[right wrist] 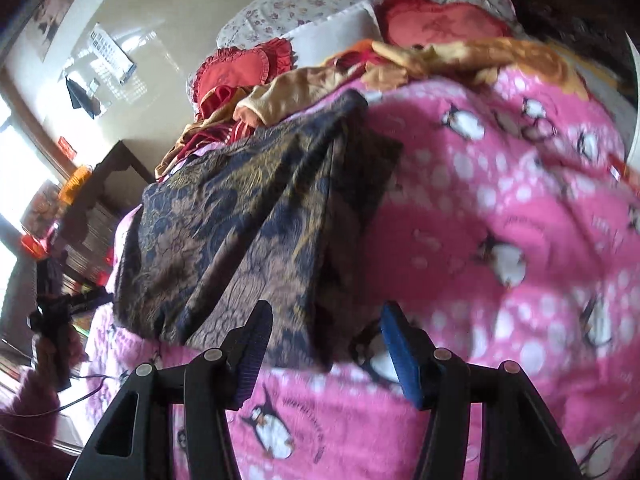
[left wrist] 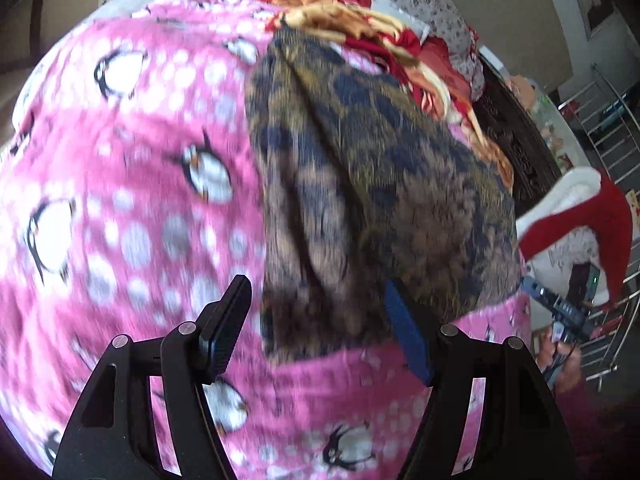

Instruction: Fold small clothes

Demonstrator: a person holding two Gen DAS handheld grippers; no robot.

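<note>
A brown and navy patterned garment (left wrist: 360,184) lies folded lengthwise on a pink penguin blanket (left wrist: 132,184). My left gripper (left wrist: 320,322) hovers open over the garment's near edge. Its left finger stands clear of the cloth and its blue-padded right finger overlaps it. In the right wrist view the same garment (right wrist: 248,232) lies left of centre on the blanket (right wrist: 500,208). My right gripper (right wrist: 326,342) is open at its near right corner, the cloth's edge showing between the fingers, with no pad pressing on it. Both views are blurred.
Crumpled orange and red clothes (left wrist: 384,36) and red cushions (right wrist: 236,68) are heaped at the blanket's far end. A red and white hat-like piece (left wrist: 580,216) hangs by a metal rack (left wrist: 612,128) at the right. A dark carved bed frame (left wrist: 516,144) borders that side.
</note>
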